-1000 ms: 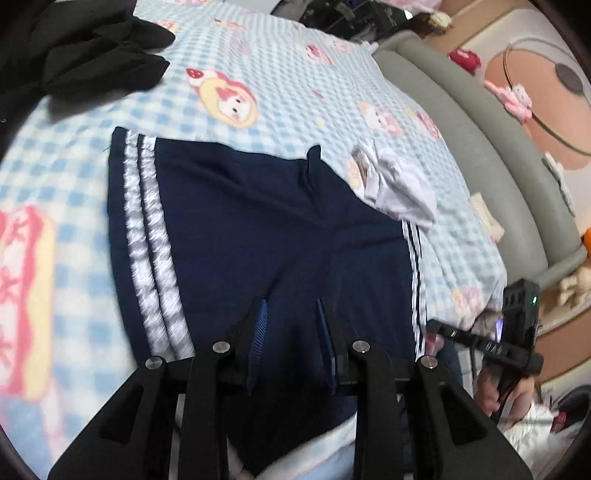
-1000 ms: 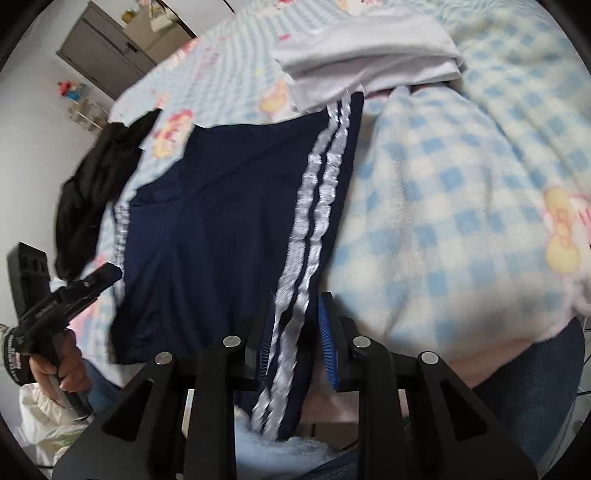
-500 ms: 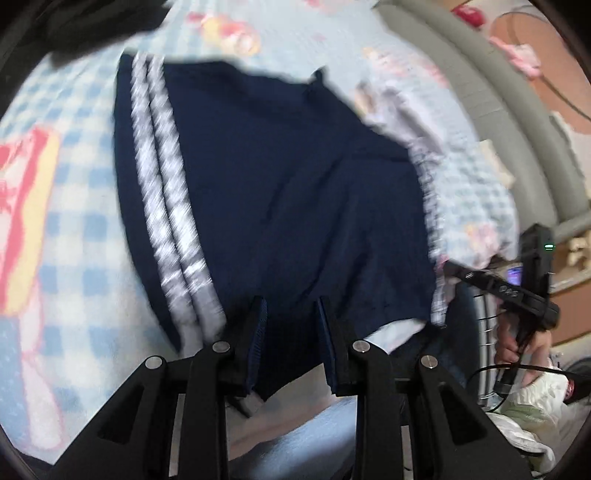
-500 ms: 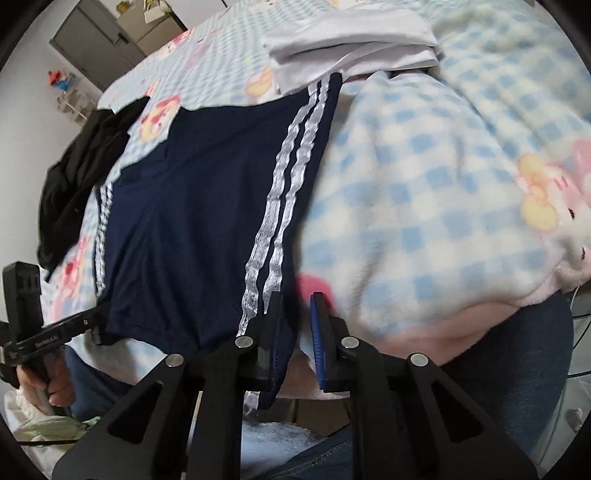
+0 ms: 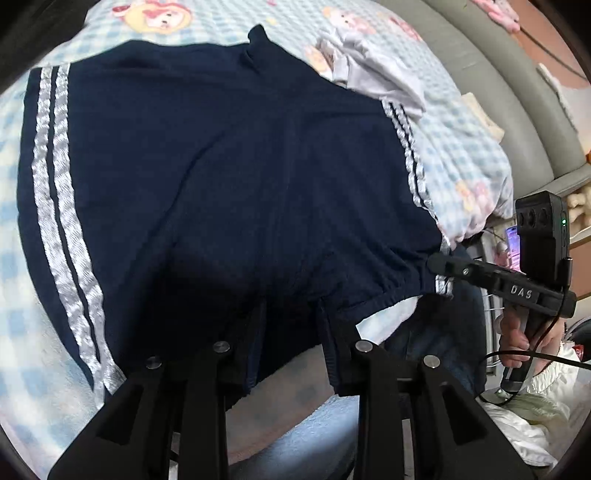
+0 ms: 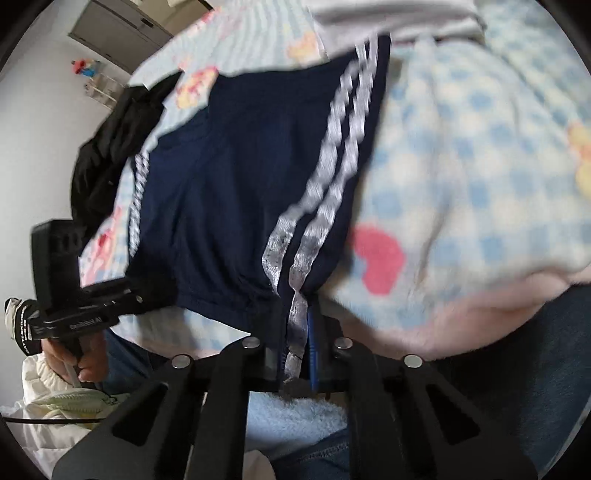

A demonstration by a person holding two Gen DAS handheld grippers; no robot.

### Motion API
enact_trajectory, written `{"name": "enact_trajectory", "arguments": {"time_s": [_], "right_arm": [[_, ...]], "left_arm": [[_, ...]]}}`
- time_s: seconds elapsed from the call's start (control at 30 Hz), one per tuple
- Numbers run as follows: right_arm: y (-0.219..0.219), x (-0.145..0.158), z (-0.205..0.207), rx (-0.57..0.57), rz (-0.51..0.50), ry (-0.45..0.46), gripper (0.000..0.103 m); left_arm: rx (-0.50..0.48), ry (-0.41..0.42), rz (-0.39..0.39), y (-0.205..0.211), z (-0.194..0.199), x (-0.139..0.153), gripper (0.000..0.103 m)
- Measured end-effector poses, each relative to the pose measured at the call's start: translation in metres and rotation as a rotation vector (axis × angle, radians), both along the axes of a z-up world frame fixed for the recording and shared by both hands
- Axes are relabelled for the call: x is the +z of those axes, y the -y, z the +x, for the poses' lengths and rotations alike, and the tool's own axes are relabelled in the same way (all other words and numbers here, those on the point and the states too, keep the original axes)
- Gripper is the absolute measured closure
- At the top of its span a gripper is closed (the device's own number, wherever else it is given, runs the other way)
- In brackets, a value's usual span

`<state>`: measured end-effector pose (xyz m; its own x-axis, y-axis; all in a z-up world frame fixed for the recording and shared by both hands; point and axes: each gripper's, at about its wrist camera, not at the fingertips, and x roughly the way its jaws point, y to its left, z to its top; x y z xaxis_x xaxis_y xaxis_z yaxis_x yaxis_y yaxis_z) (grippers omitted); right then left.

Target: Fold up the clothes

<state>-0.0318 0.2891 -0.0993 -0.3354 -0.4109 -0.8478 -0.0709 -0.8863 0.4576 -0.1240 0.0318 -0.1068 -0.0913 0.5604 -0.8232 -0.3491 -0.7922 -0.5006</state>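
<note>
Navy shorts point(image 5: 240, 166) with white side stripes lie flat on a blue checked blanket point(image 5: 461, 147), waistband at the near bed edge. My left gripper point(image 5: 290, 310) hovers over the middle of that waistband; its jaws are opening, with cloth lying between the fingers point(image 5: 258, 314) and not pinched. In the right wrist view, my right gripper point(image 6: 297, 306) is closing and pinches the striped waistband corner of the shorts point(image 6: 240, 184). Each gripper shows in the other's view: the right gripper point(image 5: 439, 262) at the corner, the left gripper point(image 6: 136, 291) at the waistband.
A folded white garment point(image 5: 380, 74) lies beyond the shorts' far leg. Black clothes point(image 6: 118, 147) are piled at the far left of the bed. A grey padded bed frame point(image 5: 517, 110) runs along the far side. A grey cabinet point(image 6: 118, 26) stands by the wall.
My left gripper has come down and in toward the near waistband. My right gripper's jaws have narrowed onto the striped corner of the shorts.
</note>
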Motion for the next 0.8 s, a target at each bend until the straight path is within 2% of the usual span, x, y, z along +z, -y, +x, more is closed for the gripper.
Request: {"name": "enact_trajectory", "arguments": {"time_s": [0.13, 0.27, 0.33, 0.43, 0.5, 0.57, 0.7, 0.73, 0.8], "right_arm": [[-0.001, 0.019, -0.004, 0.002, 0.001, -0.047, 0.096], [0.003, 0.026, -0.007, 0.022, -0.003, -0.056, 0.096], [0.008, 0.026, -0.012, 0.038, 0.000, -0.054, 0.096], [0.019, 0.031, -0.024, 0.072, -0.038, -0.071, 0.096], [0.027, 0.038, -0.034, 0.106, -0.069, -0.094, 0.096], [0.043, 0.040, -0.045, 0.148, -0.073, -0.102, 0.096], [0.076, 0.034, -0.060, 0.224, -0.094, -0.078, 0.091], [0.083, 0.029, -0.061, 0.240, -0.106, -0.062, 0.088], [0.093, 0.019, -0.061, 0.269, -0.122, -0.023, 0.068]], "left_arm": [[0.005, -0.070, 0.028, 0.003, 0.000, 0.022, 0.074], [-0.038, -0.112, 0.108, -0.007, -0.005, 0.040, 0.074], [-0.077, -0.068, 0.074, -0.020, -0.008, 0.027, 0.074], [-0.089, 0.059, -0.011, -0.037, -0.015, -0.008, 0.074], [-0.070, 0.078, 0.002, -0.035, -0.015, -0.015, 0.073], [-0.037, 0.069, 0.050, -0.024, -0.015, -0.008, 0.073], [0.106, 0.040, 0.119, 0.018, -0.014, 0.007, 0.073], [0.140, 0.045, 0.141, 0.029, -0.015, 0.008, 0.072], [0.205, 0.059, 0.191, 0.052, -0.016, 0.009, 0.072]]}}
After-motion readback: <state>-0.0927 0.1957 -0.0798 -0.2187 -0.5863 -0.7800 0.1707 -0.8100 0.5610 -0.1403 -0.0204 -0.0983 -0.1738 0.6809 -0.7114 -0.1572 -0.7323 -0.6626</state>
